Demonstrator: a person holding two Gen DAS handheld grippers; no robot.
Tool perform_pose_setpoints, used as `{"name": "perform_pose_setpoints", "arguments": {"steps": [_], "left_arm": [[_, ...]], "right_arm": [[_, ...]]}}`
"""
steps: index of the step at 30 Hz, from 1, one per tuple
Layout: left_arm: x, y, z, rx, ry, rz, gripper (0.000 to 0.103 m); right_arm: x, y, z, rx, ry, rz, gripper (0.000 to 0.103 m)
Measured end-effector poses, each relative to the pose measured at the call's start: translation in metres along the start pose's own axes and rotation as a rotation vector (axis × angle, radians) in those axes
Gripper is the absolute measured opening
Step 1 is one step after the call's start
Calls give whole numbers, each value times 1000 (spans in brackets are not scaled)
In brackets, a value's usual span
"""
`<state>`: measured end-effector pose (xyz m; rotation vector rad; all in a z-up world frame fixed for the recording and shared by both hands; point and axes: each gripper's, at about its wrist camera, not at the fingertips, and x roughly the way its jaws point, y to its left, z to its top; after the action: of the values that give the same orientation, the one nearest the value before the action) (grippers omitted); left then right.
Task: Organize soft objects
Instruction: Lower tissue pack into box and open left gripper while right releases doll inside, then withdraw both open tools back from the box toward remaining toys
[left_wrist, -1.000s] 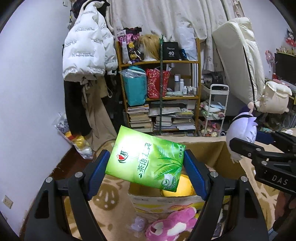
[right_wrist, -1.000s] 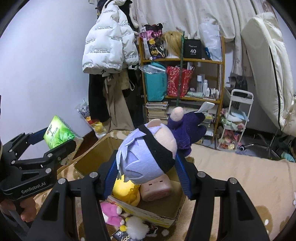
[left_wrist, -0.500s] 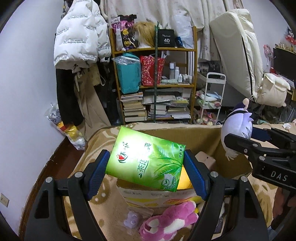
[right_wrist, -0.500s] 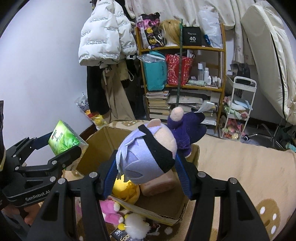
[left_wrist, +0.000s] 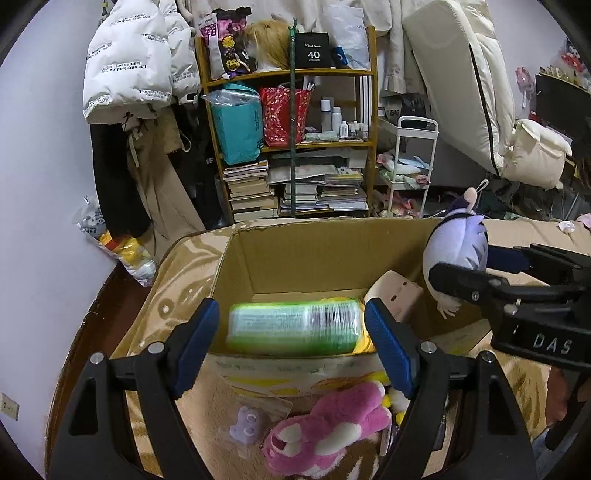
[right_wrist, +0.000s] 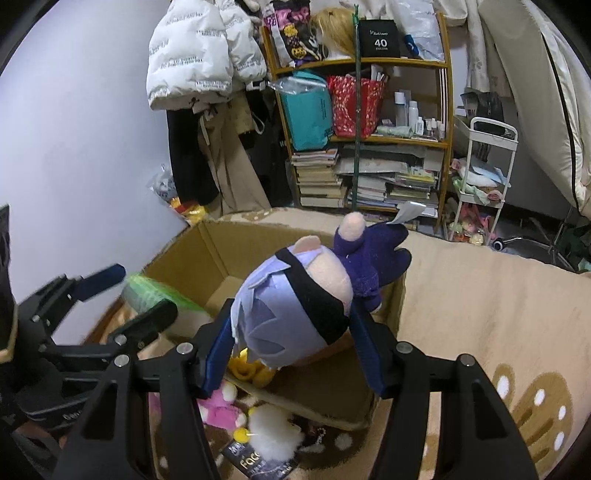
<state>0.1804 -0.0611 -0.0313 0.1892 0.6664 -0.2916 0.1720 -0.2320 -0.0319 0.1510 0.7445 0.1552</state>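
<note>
Between the jaws of our left gripper (left_wrist: 291, 330) lies a green packet (left_wrist: 293, 326), motion-blurred. There is a sliver of gap at each blue pad, so the jaws look opened off it, though with the blur we cannot say for certain that it is free. It sits at the near wall of the cardboard box (left_wrist: 314, 258), over the opening, showing a pale back panel with a barcode.

The jaws of our right gripper (right_wrist: 291, 350) are closed on the head of a plush doll (right_wrist: 295, 310): pale lavender hair, a black band across a peach face, a dark purple body with a paper tag at its top. It hangs over the box's near right corner.

The left view alone looks into the box: bare cardboard at the far side, something yellow under the packet, and a pink block-shaped toy (left_wrist: 393, 295) by the right wall. It also shows a pink plush (left_wrist: 327, 424) and a small purple toy (left_wrist: 245, 428) on the patterned blanket (left_wrist: 177, 266) in front of the box.

The right view alone shows the doll's face, a white fluffy toy (right_wrist: 275, 424) and a dark packet (right_wrist: 258, 461) below the box, and the wide tan blanket to the right. In it the green packet is only a streak at the box's left rim.

Behind stand a crowded shelf (left_wrist: 295, 144), a white puffer jacket (left_wrist: 129, 62) and a propped-up mattress (left_wrist: 465, 81).
</note>
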Motion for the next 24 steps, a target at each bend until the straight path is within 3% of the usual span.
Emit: {"name": "perform_pose_setpoints", "arguments": {"steps": [3, 9, 17, 24], "left_arm": [[-1, 2, 0, -9, 5, 5, 88], [-7, 6, -3, -7, 14, 21, 90], [-20, 12, -7, -20, 34, 43, 90], [-38, 15, -18, 14, 52, 60, 90]], "right_arm": [[1, 1, -3, -5, 16, 5, 65], [-2, 0, -5, 10, 17, 16, 71], [-17, -1, -8, 60, 6, 29, 99], [-28, 3, -16, 81, 6, 34, 101]]}}
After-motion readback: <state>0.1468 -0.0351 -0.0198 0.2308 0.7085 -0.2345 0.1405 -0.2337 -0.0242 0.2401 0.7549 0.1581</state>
